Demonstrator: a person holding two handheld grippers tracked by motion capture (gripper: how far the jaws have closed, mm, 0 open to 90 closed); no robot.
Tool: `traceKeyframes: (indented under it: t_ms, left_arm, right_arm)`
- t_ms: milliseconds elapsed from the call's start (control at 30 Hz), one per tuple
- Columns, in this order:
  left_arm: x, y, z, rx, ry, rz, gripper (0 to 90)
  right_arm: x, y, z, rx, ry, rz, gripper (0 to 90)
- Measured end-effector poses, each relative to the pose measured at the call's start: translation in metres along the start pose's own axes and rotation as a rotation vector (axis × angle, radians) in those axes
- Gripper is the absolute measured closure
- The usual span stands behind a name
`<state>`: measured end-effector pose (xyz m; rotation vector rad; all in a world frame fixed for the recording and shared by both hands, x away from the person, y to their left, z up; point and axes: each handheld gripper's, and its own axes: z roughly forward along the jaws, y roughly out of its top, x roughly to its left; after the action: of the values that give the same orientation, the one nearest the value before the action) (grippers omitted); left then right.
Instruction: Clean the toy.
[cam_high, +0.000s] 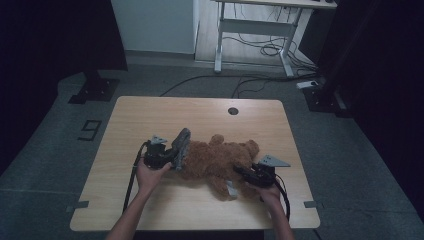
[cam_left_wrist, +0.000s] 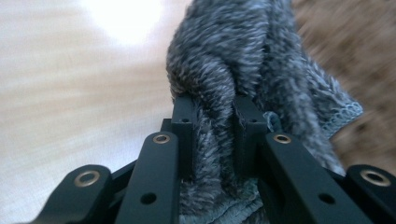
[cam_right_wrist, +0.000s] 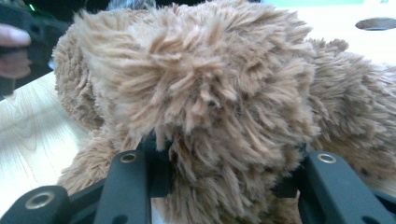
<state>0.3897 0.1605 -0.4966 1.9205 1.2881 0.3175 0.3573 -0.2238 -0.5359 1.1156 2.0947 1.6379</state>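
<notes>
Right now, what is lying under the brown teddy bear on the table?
The teddy bear lies directly on the wooden table. A grey tag-like piece shows at its lower edge. Anything beneath the body is covered, so I cannot tell.

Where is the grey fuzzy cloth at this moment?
In the high view, the grey fuzzy cloth stands left of centre on the table, pinched in the left claw, against the brown teddy bear.
</notes>
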Motion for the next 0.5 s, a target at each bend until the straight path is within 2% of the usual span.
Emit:
traceKeyframes:
  t_ms: [33,100,167,267,300,333,367,500]
  left_arm:
    - [0.000,0.000,0.000,0.000,0.000,0.000,73.7]
    - [0.005,-0.005,0.003,0.011,-0.018,-0.028,73.7]
    - [0.006,-0.003,0.001,0.011,-0.023,-0.029,73.6]
    - [-0.001,0.013,-0.015,-0.033,-0.011,0.019,73.5]
    - [-0.001,0.013,-0.015,-0.033,-0.011,0.019,73.5]
    - [-0.010,0.024,-0.024,-0.065,-0.031,0.045,73.5]
    - [-0.010,0.024,-0.024,-0.065,-0.031,0.045,73.5]
    - [-0.042,0.046,-0.027,-0.094,-0.080,0.118,73.4]
  right_arm:
    - [0.000,0.000,0.000,0.000,0.002,0.001,52.5]
    - [-0.001,0.000,0.000,0.001,0.004,0.004,52.5]
    - [-0.001,0.000,0.000,0.001,0.003,0.005,52.5]
    - [-0.001,0.000,0.000,0.002,0.003,0.012,52.6]
    - [-0.001,0.000,0.000,0.002,0.003,0.012,52.6]
    - [-0.002,0.000,0.000,0.001,0.004,0.018,52.6]
    - [-0.002,0.000,0.000,0.001,0.004,0.018,52.6]
    - [-0.001,0.000,0.000,0.000,0.000,0.012,52.6]
